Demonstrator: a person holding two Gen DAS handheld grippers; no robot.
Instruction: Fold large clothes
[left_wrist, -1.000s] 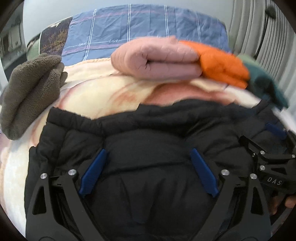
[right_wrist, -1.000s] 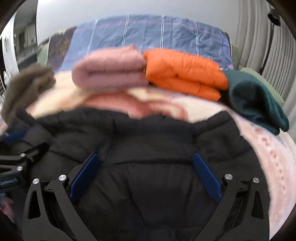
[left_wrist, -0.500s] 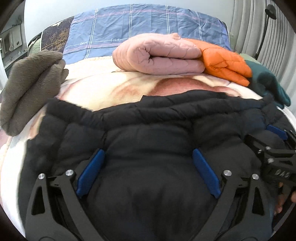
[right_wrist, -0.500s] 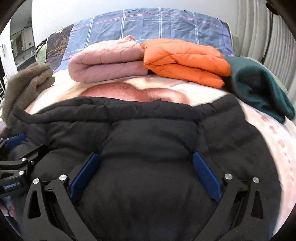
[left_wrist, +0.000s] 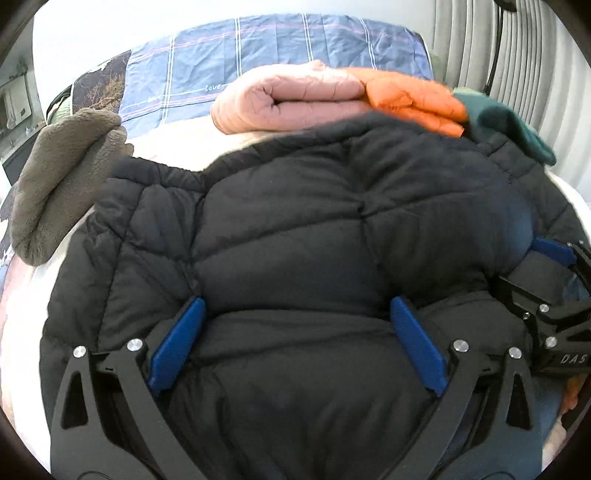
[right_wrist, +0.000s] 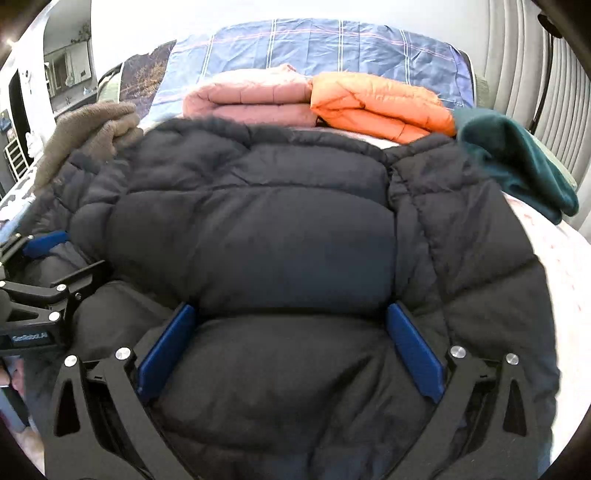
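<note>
A black puffer jacket (left_wrist: 295, 221) lies bunched on the bed and fills most of both views (right_wrist: 277, 229). My left gripper (left_wrist: 295, 306) is open, its blue pads (left_wrist: 177, 343) wide apart with the jacket's bulk swelling between them. My right gripper (right_wrist: 291, 310) is open in the same way, pressed into the jacket on the other side. Each gripper shows at the edge of the other's view: the right gripper (left_wrist: 532, 269) at the far right, the left gripper (right_wrist: 70, 254) at the far left. The jacket's near edge is hidden under the fingers.
Behind the jacket lie a folded pink jacket (left_wrist: 288, 99), a folded orange jacket (right_wrist: 376, 103) and a dark green garment (right_wrist: 517, 155). A brown fleece (left_wrist: 62, 177) sits at the left. A blue checked pillow (left_wrist: 277, 48) and a curtain (right_wrist: 535, 74) are at the back.
The jacket has bulged up and moved toward the far side; its far edge now reaches the pink and orange jackets and hides the pale blanket. Both grippers moved with it.
</note>
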